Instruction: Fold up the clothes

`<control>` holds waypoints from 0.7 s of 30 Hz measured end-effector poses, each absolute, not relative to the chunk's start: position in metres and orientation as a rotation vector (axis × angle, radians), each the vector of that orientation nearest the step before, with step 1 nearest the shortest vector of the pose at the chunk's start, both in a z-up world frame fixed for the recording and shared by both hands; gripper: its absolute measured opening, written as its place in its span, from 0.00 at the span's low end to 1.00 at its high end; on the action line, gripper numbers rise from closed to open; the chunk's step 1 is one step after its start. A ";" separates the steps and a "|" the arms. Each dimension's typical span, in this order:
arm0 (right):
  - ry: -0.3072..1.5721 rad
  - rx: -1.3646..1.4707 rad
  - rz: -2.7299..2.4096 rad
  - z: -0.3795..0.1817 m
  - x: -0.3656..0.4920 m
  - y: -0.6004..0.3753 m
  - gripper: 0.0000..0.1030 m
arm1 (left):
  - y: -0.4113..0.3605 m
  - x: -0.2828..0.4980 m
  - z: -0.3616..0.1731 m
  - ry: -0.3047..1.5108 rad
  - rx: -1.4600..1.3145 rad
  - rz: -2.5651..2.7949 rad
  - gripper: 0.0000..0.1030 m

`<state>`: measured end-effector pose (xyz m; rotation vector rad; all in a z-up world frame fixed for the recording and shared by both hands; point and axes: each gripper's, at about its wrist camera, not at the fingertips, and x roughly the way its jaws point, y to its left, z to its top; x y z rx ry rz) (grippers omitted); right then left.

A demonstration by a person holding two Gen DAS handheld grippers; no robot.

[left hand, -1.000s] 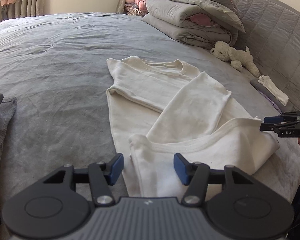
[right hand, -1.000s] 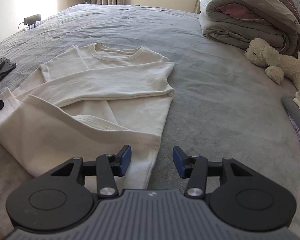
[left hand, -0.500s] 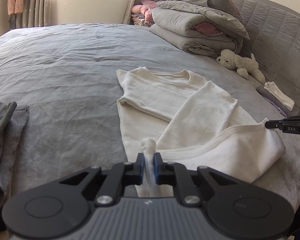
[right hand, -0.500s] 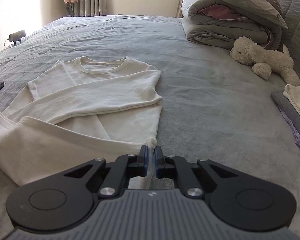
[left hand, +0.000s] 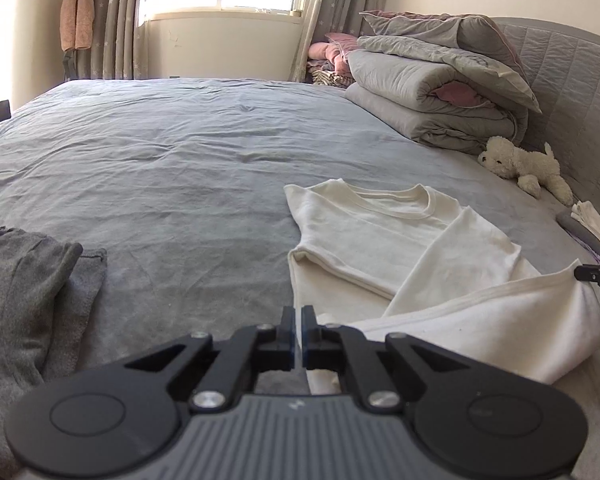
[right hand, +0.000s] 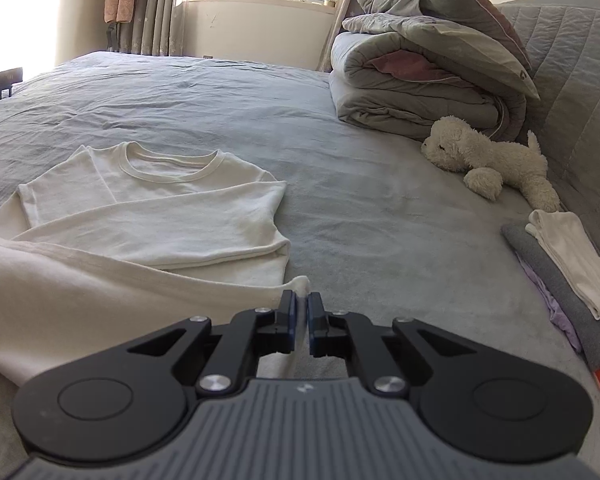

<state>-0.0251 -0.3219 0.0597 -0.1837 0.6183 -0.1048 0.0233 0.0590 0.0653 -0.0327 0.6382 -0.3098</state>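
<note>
A cream long-sleeved shirt [left hand: 384, 236] lies on the grey bed [left hand: 188, 168] with both sleeves folded across its chest. My left gripper [left hand: 298, 316] is shut on the left corner of the shirt's hem. My right gripper [right hand: 301, 303] is shut on the right corner of the hem; it also shows in the left wrist view [left hand: 598, 278] at the right edge. The hem is lifted off the bed between them. The shirt also shows in the right wrist view [right hand: 152, 208].
A grey garment [left hand: 24, 292] lies crumpled to the left. A rolled grey duvet [right hand: 420, 84] and a white plush dog [right hand: 488, 160] lie by the headboard. A stack of folded clothes [right hand: 568, 264] sits at the right.
Both grippers closed on the hem corners of the shirt, then lifted them up off the bed. The views now look higher over the bed.
</note>
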 end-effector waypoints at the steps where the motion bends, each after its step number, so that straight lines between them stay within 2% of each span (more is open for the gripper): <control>1: 0.605 -0.204 -0.116 0.061 -0.020 -0.319 0.05 | 0.058 0.030 0.067 0.631 -0.032 -0.309 0.02; 4: 0.594 -0.226 -0.126 0.060 -0.005 -0.316 0.05 | 0.048 0.050 0.066 0.703 -0.038 -0.393 0.02; 7: 0.611 -0.219 -0.113 0.057 -0.001 -0.316 0.05 | 0.051 0.057 0.059 0.800 -0.121 -0.425 0.07; 9: 0.623 -0.213 -0.100 0.056 -0.002 -0.316 0.05 | 0.059 0.059 0.054 0.842 -0.224 -0.440 0.27; 11: 0.625 -0.212 -0.092 0.058 -0.004 -0.314 0.05 | 0.061 0.061 0.053 0.872 -0.274 -0.470 0.41; 15: 0.639 -0.199 -0.093 0.057 -0.004 -0.313 0.05 | 0.053 0.060 0.051 0.903 -0.255 -0.475 0.51; 19: 0.652 -0.206 -0.097 0.052 -0.006 -0.310 0.05 | 0.043 0.060 0.045 0.896 -0.189 -0.427 0.48; 20: 0.651 -0.206 -0.098 0.052 -0.006 -0.310 0.05 | 0.041 0.059 0.045 0.882 -0.179 -0.423 0.41; 21: 0.650 -0.207 -0.099 0.052 -0.007 -0.309 0.05 | 0.039 0.056 0.046 0.863 -0.155 -0.414 0.30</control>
